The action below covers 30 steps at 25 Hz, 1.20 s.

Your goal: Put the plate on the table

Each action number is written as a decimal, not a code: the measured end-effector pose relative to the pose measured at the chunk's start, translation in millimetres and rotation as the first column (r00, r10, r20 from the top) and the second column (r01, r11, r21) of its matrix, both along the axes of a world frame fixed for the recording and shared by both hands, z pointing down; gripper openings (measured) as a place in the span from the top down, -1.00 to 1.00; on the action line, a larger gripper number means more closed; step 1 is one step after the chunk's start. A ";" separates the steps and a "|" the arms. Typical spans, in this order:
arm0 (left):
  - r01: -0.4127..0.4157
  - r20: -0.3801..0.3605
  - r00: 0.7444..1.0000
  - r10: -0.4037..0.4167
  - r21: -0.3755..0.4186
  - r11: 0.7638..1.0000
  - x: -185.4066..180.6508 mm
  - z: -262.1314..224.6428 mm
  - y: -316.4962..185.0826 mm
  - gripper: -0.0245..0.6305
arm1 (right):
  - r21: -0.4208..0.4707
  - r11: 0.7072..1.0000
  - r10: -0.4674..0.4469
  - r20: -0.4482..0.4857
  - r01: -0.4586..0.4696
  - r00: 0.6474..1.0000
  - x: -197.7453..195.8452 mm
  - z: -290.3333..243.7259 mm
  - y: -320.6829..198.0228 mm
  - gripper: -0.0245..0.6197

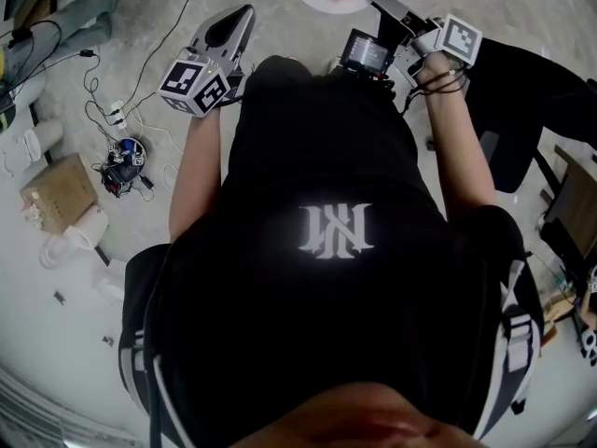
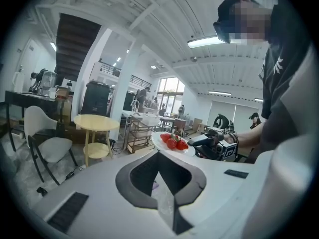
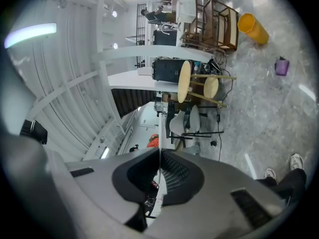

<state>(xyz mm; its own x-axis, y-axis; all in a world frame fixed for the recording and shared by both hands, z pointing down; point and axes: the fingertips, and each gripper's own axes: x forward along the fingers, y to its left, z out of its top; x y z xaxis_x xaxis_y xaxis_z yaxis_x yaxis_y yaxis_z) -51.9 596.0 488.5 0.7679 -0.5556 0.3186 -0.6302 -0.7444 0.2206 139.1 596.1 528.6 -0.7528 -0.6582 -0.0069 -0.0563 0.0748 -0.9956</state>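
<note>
Cardboard box [image 1: 58, 191] on grey floor [image 1: 65, 278], L side of head view, w/ cable tangle [image 1: 121, 164] just beside it. Purple cup [image 3: 281, 66] on floor, apart from yellow bin [image 3: 253, 28], which sits nr wooden chairs [image 3: 214, 24]. White chair [image 2: 47, 146] in front of dark desk [image 2: 30, 96]. Ceiling strip light [image 2: 209, 42] lit.

No legible text, only a white emblem [image 1: 336, 230] on the black shirt [image 1: 308, 129].
</note>
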 end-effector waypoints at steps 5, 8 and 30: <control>0.006 0.008 1.000 -0.006 -0.020 1.000 -2.3 4.9 4.0 0.91 | -0.022 1.000 -0.001 0.001 0.002 1.000 0.4 6.7 0.8 0.89; 0.006 0.001 1.000 -0.006 -0.026 1.000 0.1 9.2 1.6 0.91 | -0.034 0.999 -0.005 -0.004 0.004 1.000 1.7 12.0 1.0 0.89; -0.047 -0.082 0.996 0.046 -0.008 0.999 -28.1 11.5 -149.0 0.91 | -0.046 0.996 0.066 -0.073 -0.070 0.995 -27.0 0.6 -124.9 0.89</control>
